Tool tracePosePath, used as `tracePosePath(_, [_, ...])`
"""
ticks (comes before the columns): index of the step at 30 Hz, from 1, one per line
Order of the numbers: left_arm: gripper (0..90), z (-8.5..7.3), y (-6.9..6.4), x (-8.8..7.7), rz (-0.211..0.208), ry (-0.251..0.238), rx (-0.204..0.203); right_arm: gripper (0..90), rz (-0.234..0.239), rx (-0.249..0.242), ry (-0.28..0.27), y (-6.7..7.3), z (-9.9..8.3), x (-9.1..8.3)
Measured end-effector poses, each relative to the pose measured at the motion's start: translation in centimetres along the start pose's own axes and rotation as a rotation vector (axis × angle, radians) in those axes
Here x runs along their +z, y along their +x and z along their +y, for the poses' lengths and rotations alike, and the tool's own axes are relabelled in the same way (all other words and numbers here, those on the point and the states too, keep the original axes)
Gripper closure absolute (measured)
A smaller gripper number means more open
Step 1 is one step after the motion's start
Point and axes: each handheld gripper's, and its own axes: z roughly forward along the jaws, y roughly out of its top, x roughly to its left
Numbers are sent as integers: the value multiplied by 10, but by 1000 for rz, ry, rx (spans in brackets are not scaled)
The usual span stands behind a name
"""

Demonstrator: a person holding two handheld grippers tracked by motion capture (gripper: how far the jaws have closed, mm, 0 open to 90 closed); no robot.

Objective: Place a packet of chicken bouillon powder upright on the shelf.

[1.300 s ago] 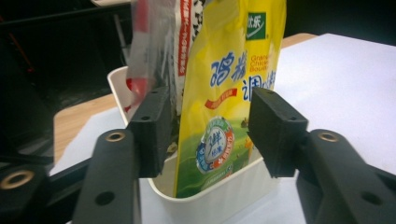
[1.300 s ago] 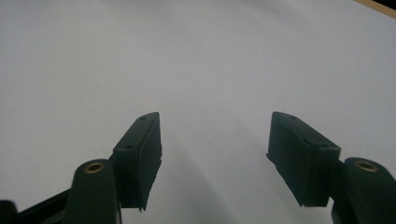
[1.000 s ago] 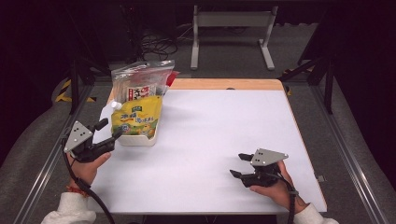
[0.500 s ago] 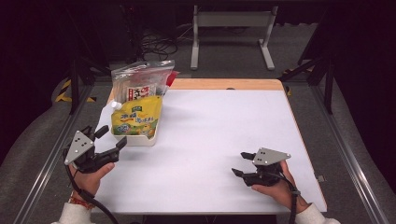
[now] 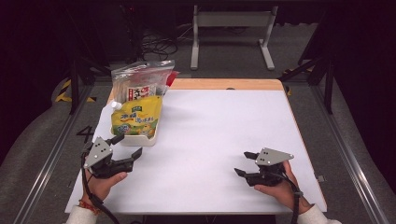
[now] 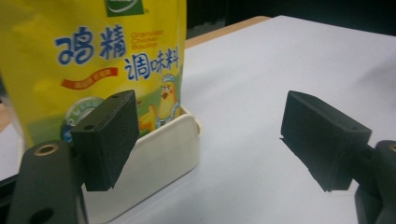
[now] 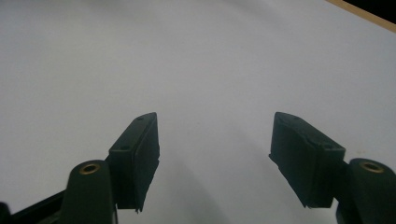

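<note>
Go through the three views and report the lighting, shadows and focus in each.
High view: white tabletop brightly lit, surroundings nearly black. Left gripper view: yellow seasoning pouch printed sharp, black jaws near the lens slightly soft. Right gripper view: faint soft shadows on the tabletop beyond the jaws, no glare.

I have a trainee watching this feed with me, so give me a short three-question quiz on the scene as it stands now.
1. True or false: the left gripper is clamped on the yellow stand-up seasoning pouch.
2. What does that pouch stand in?
A. a white rectangular plastic tray
B. a wire basket
C. a glass jar
3. What lies between the pads of the right gripper?

Key
1. False: its jaws have just been opening, stand apart near the tray's front corner, and nothing is between them.
2. A. A clear plastic bag of packets sits behind the pouch.
3. Nothing; the jaws are open over the bare white table top.
</note>
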Motion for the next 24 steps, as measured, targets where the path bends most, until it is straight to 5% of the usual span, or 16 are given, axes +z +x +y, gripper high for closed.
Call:
tracePosePath(7, [181, -3, -14, 11, -35, 34, 20, 313, -10, 0, 4, 0, -2, -1])
tracePosePath(16, [155, -11, -36, 30, -132, 100, 44, 290, -31, -5, 16, -1, -6, -5])
tracePosePath(24, [135, -19, -59, 46, -203, 183, 100, 201, -57, -34, 41, 0, -14, -7])
